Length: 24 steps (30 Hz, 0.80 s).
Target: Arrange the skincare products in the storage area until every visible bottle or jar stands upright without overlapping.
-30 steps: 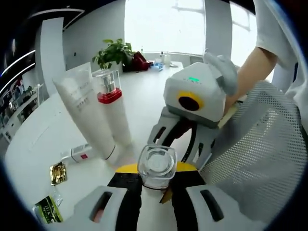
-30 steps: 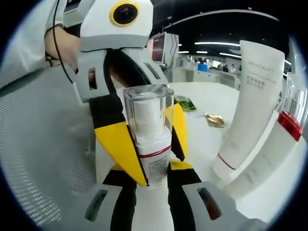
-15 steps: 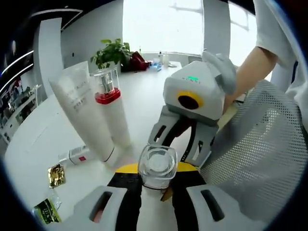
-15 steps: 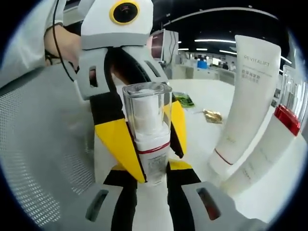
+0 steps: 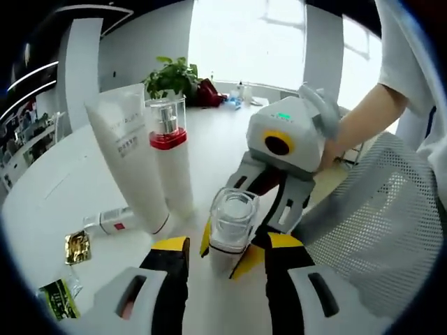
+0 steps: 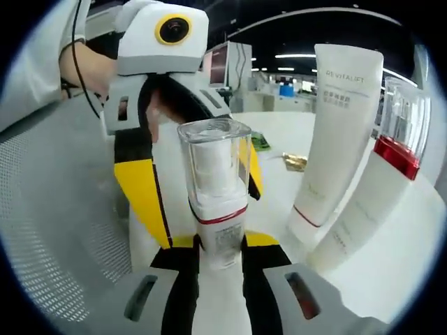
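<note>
Small bottle (image 6: 215,202): clear square cap, white body with a red band and printed label. Stands upright on the white desk (image 5: 63,188), between both sets of jaws; in the left gripper view (image 5: 232,222) it sits just ahead of the near jaw tips.

Right gripper (image 6: 218,262): jaws narrow, closed on the lower body of the small bottle, black and yellow pads against its sides.

Left gripper (image 5: 222,262): jaws wide apart, black with yellow tips, flanking the small bottle without touching it. In the right gripper view it stands behind the bottle, yellow pads on either side.

White tube (image 5: 129,157): tall, stands on its cap end, grey lettering on the face; reads "REVITALIFT" in the right gripper view (image 6: 335,132). Just beside the pump bottle.

Pump bottle (image 5: 171,157): white body, red collar, clear cap over a silver pump. Upright, close against the white tube; whether they touch cannot be told.

Lying bottle (image 5: 112,222): small, white with a red mark, on its side on the desk behind the white tube's foot.

Gold sachet (image 5: 77,248) and green sachet (image 5: 57,299): flat on the desk, near the lying bottle.

White mesh panel (image 5: 377,230): beside the grippers.

Potted plant (image 5: 173,75): at the far end of the desk.
</note>
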Each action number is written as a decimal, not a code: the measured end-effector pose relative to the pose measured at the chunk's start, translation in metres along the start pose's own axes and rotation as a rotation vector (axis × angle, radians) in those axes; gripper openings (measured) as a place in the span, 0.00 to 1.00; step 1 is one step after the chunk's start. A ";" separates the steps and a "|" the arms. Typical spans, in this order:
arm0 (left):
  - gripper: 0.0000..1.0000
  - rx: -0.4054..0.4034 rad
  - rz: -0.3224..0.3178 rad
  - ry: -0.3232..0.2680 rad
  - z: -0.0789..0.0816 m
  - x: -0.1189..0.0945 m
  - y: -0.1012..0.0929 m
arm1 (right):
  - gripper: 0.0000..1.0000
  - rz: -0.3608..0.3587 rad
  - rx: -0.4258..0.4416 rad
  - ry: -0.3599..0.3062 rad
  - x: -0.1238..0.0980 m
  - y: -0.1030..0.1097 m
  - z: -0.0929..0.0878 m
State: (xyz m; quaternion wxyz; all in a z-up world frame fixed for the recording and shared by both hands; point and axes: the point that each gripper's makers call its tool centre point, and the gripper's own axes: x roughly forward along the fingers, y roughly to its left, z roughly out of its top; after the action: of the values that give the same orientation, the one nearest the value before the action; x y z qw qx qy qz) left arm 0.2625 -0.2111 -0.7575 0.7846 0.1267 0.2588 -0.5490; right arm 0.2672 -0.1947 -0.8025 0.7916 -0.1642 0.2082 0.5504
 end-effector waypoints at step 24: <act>0.43 -0.037 0.011 0.037 -0.023 -0.003 0.004 | 0.23 -0.096 0.053 0.037 -0.021 -0.054 -0.015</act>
State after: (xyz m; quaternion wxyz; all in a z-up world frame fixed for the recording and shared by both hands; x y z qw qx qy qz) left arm 0.2589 -0.1965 -0.7755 0.7848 0.1237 0.2827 -0.5374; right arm 0.3091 -0.2373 -0.8032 0.8173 -0.1632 0.2292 0.5028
